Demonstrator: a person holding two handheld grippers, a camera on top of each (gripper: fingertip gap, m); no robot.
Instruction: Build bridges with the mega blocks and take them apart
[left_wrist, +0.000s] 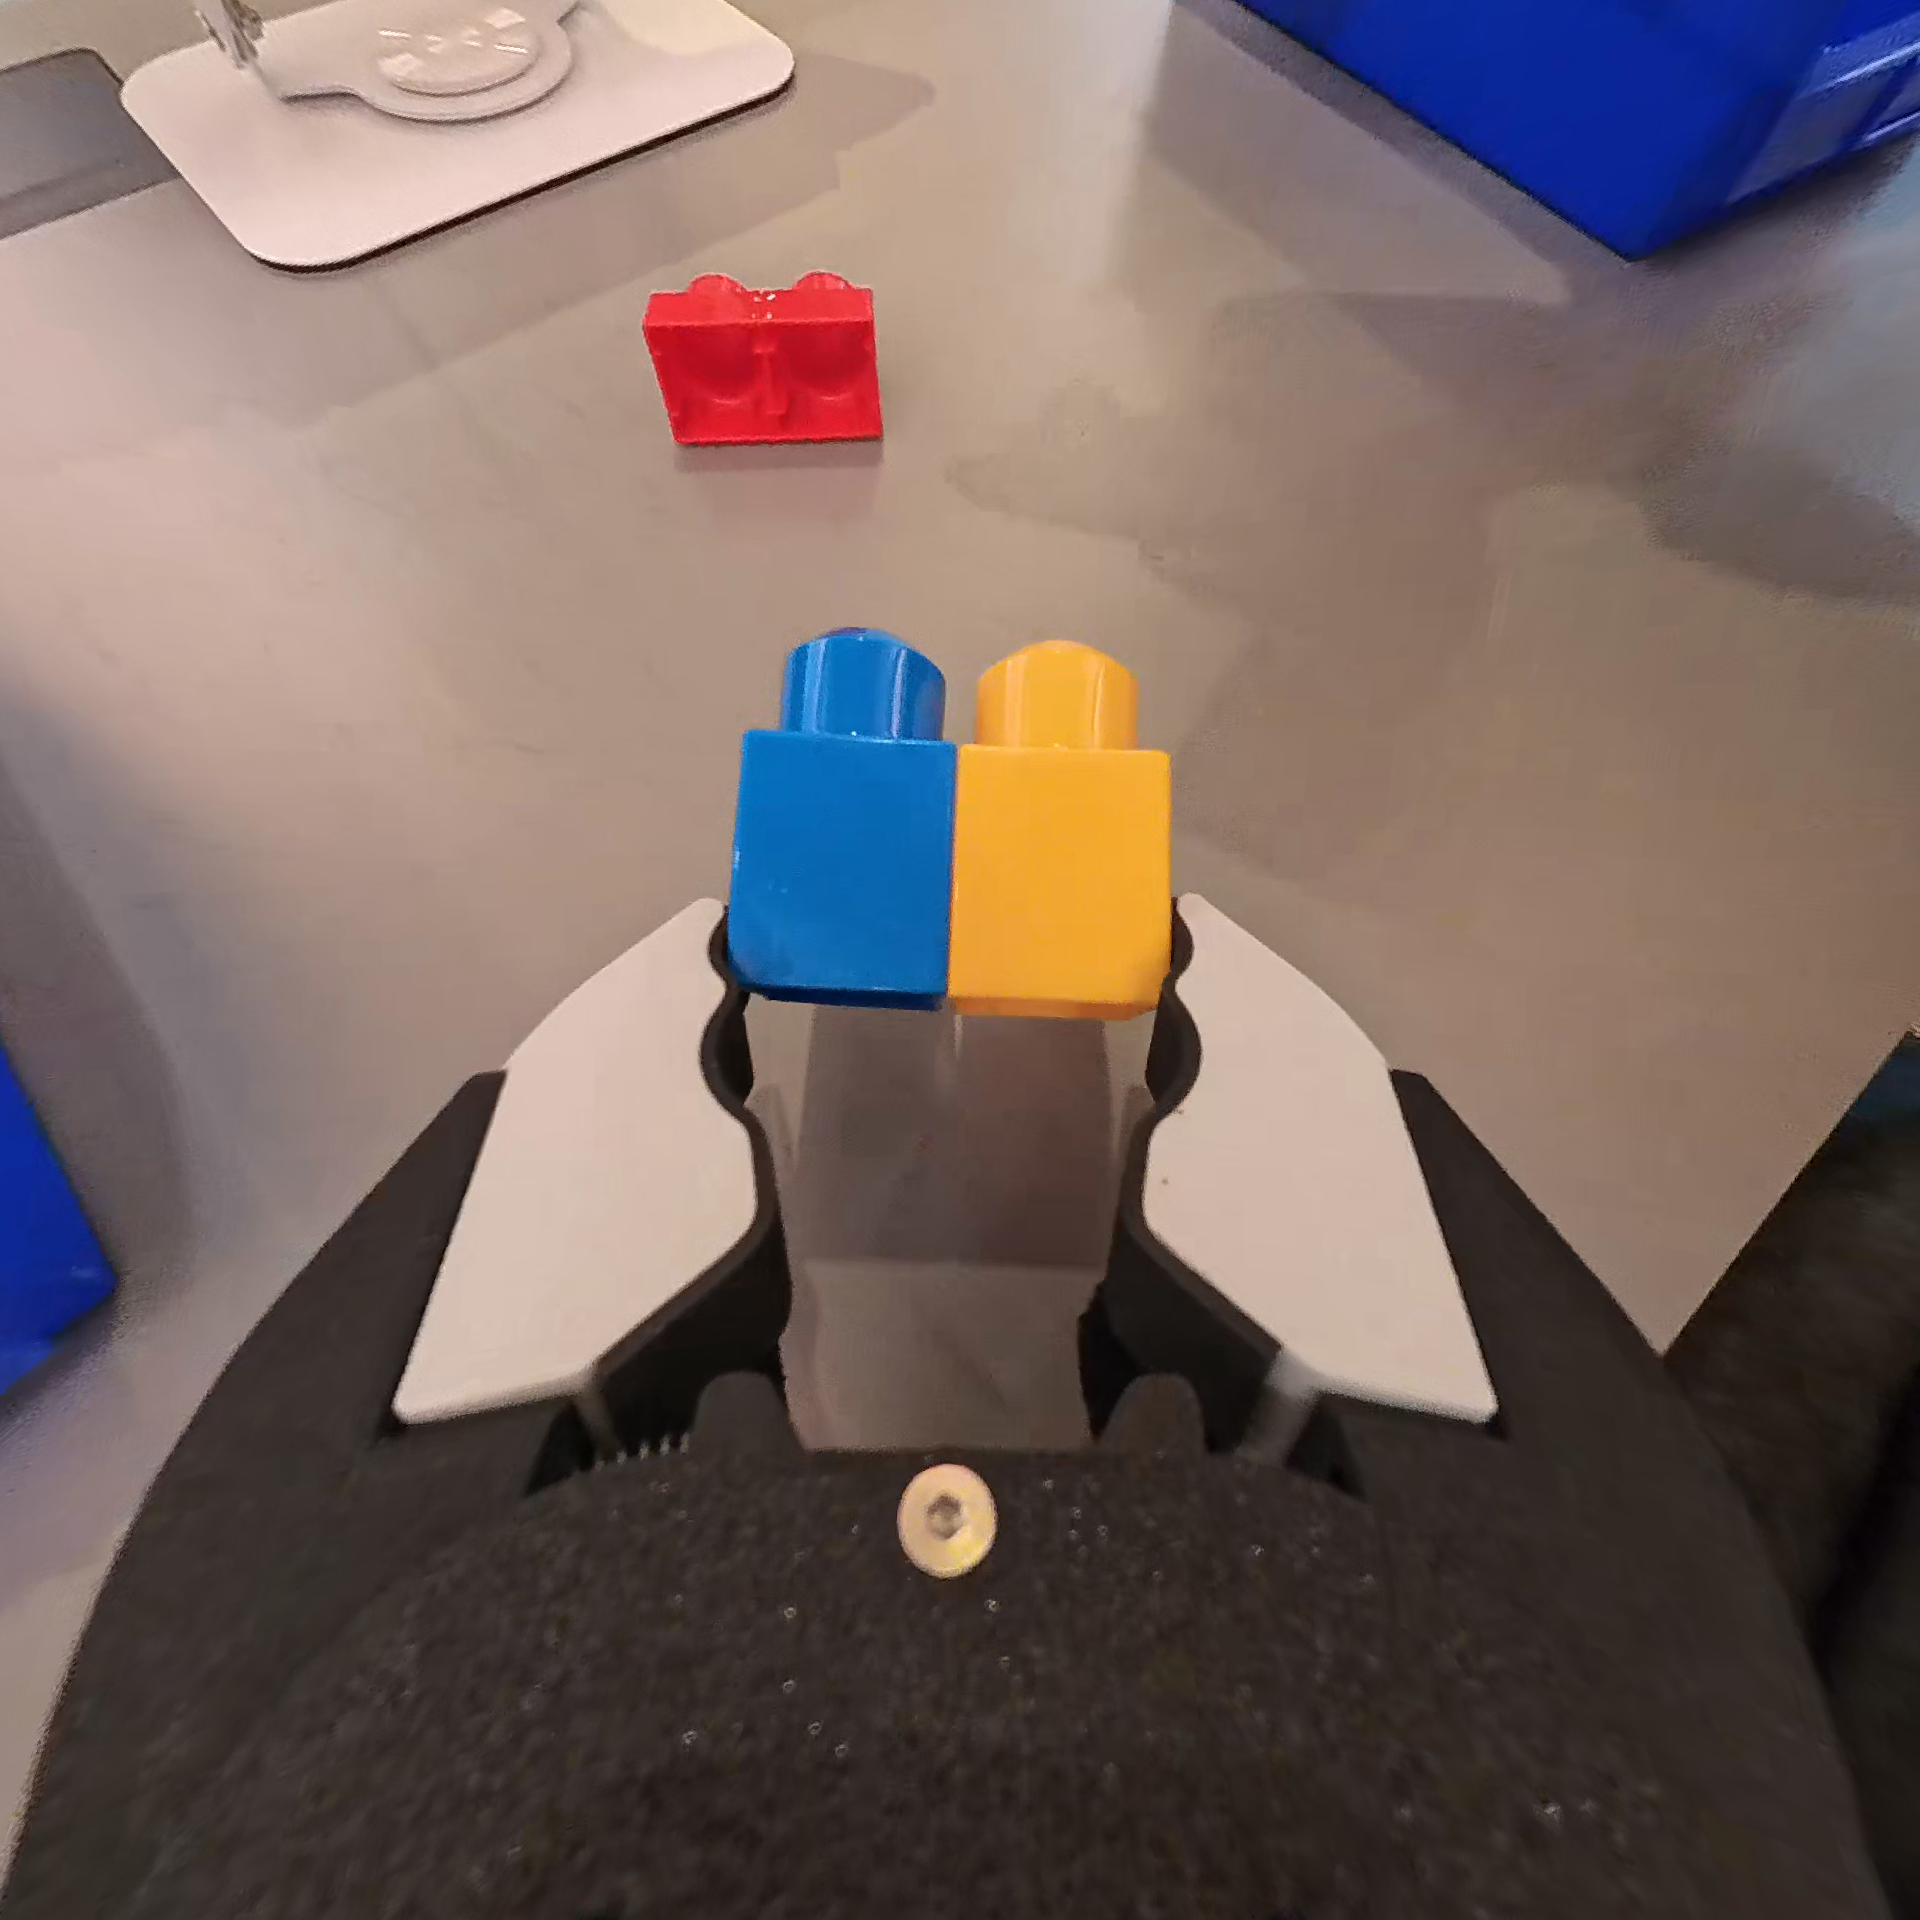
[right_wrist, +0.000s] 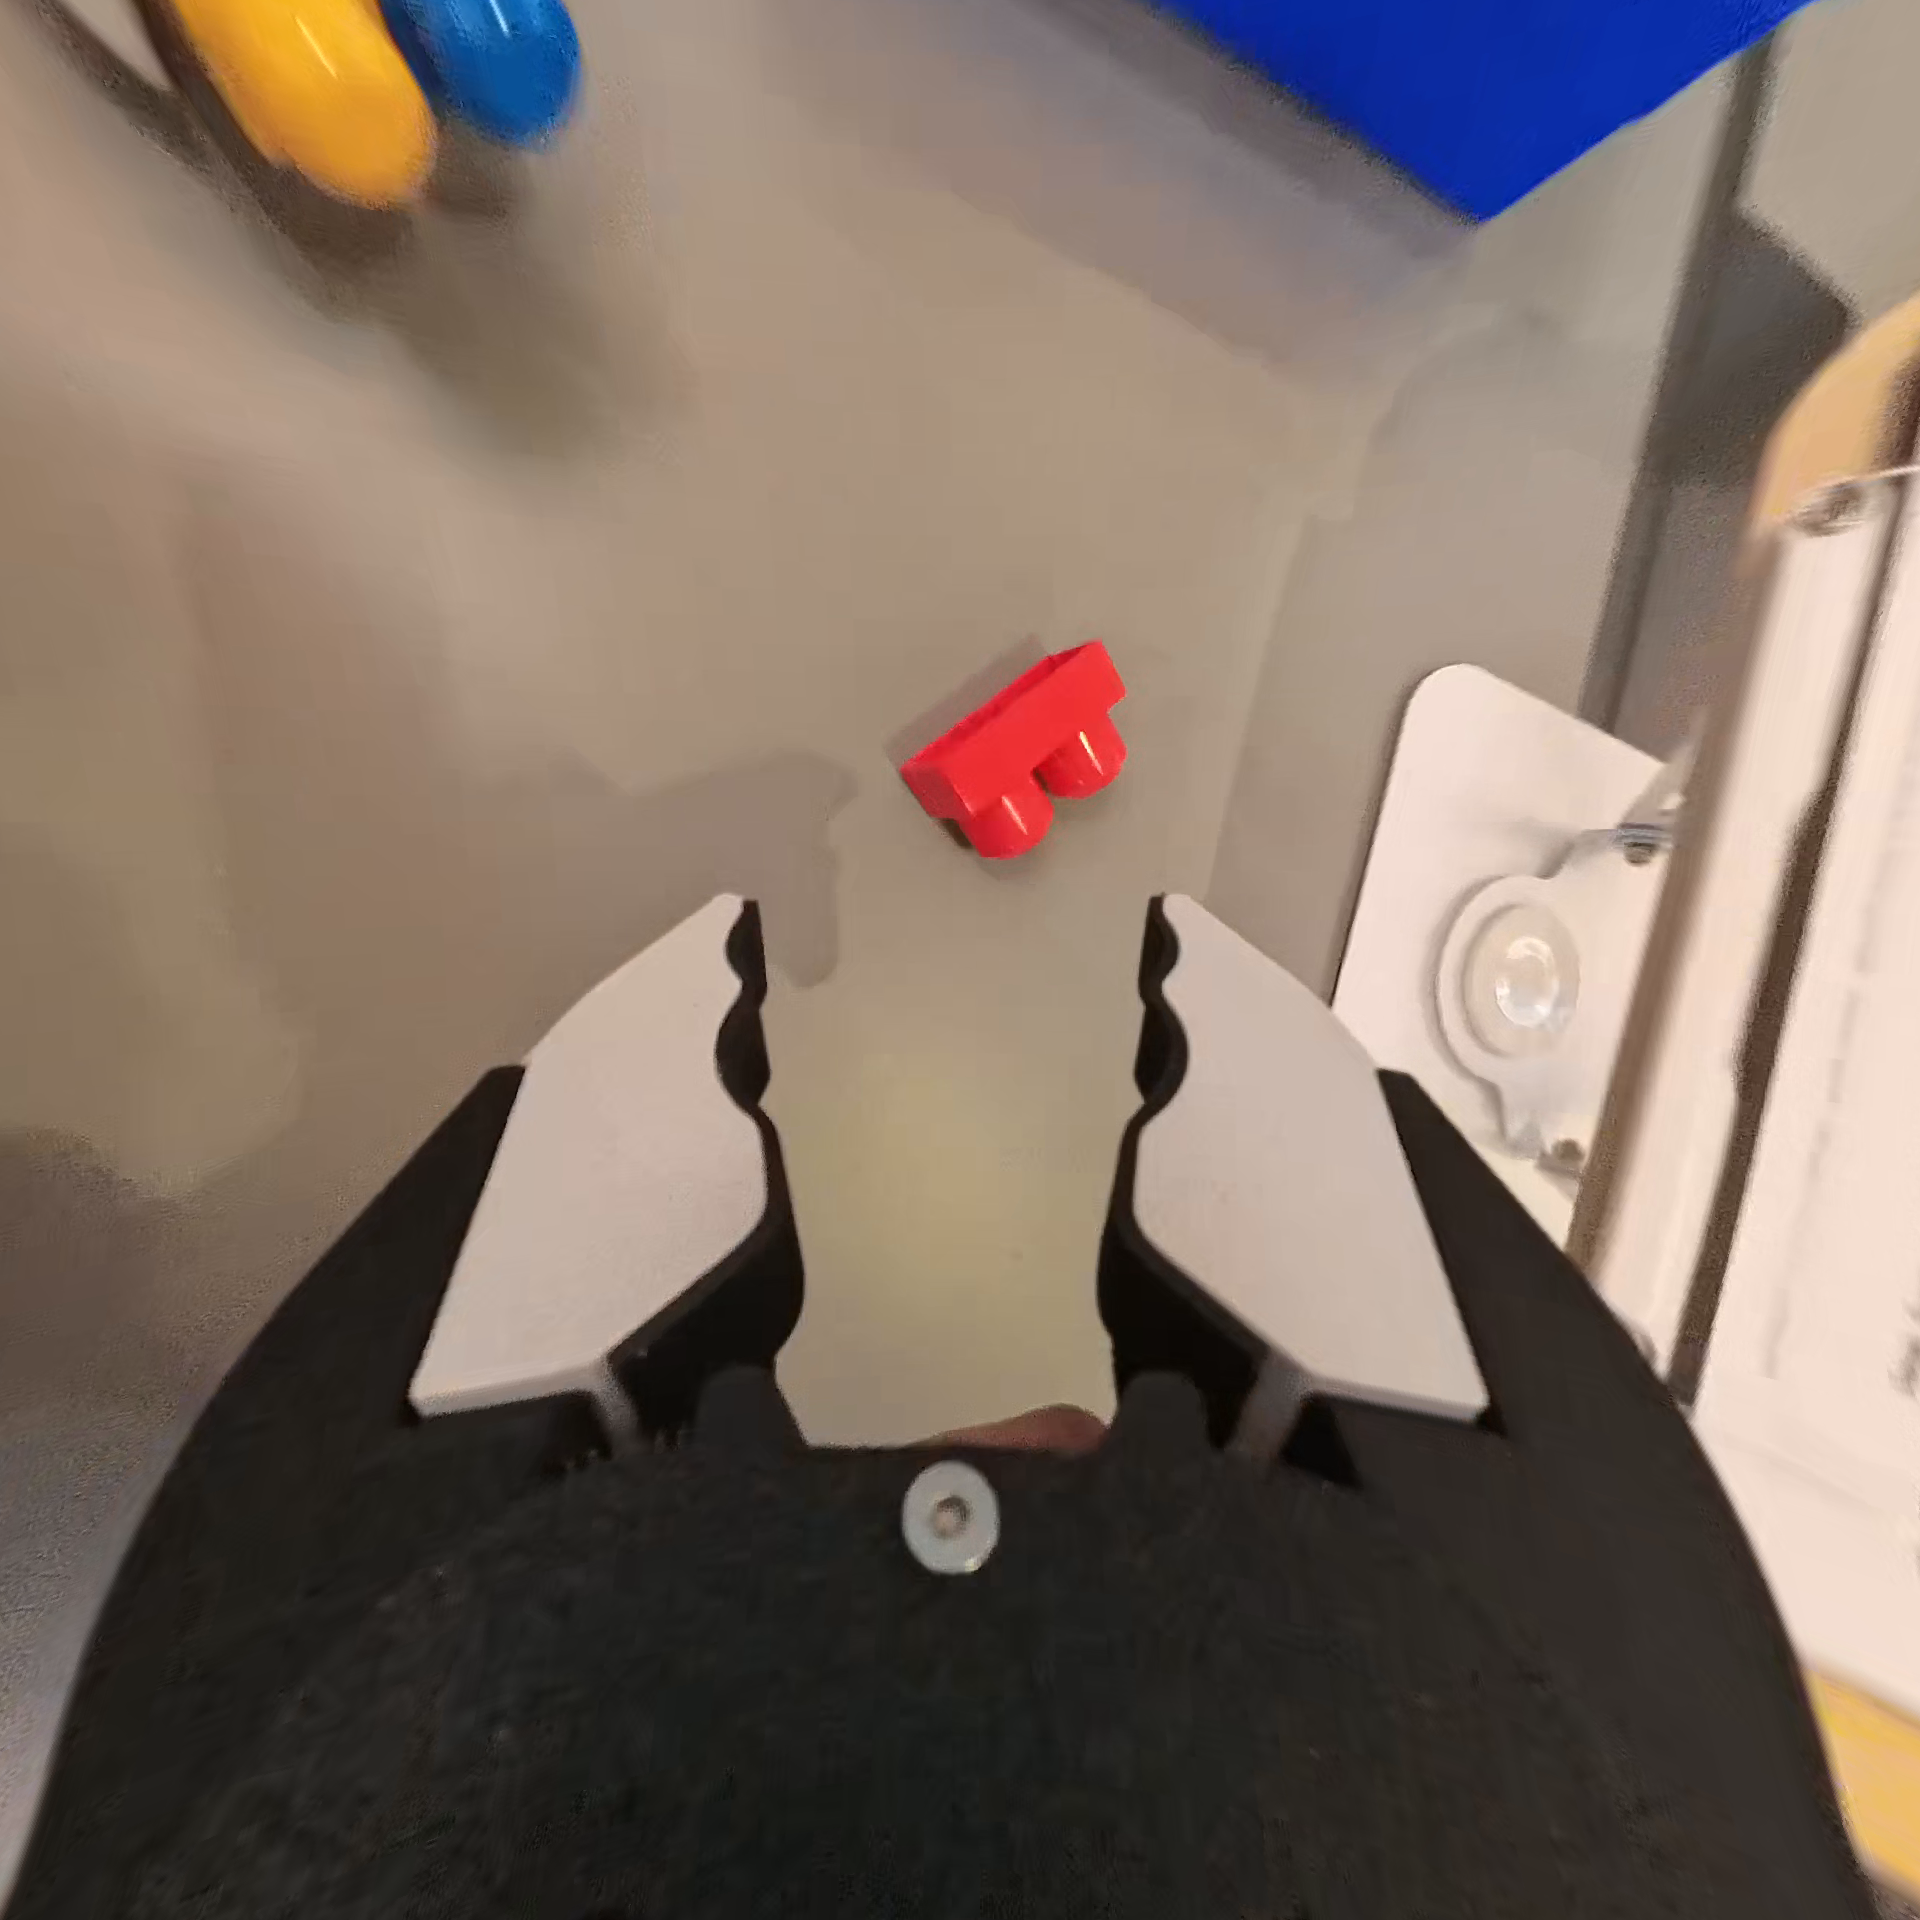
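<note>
The left gripper (left_wrist: 951, 951) pinched two single-stud plastic blocks side by side, a glossy blue block (left_wrist: 842, 873) on the left and a yellow-orange block (left_wrist: 1060, 883) on the right, their faces touching. Squeezing them as a pair seemed to keep both piers upright and level, studs up, ready to take a span. The flat red two-stud plastic block (left_wrist: 764, 364) lay tipped on its side on the grey tabletop (left_wrist: 416, 623), farther off and slightly left, apart from the pair. In the right wrist view, the right gripper (right_wrist: 951, 914) hung above the table with its fingers spread and nothing between them, the red block just beyond its tips, probably lined up to grasp it as the bridge's deck.
</note>
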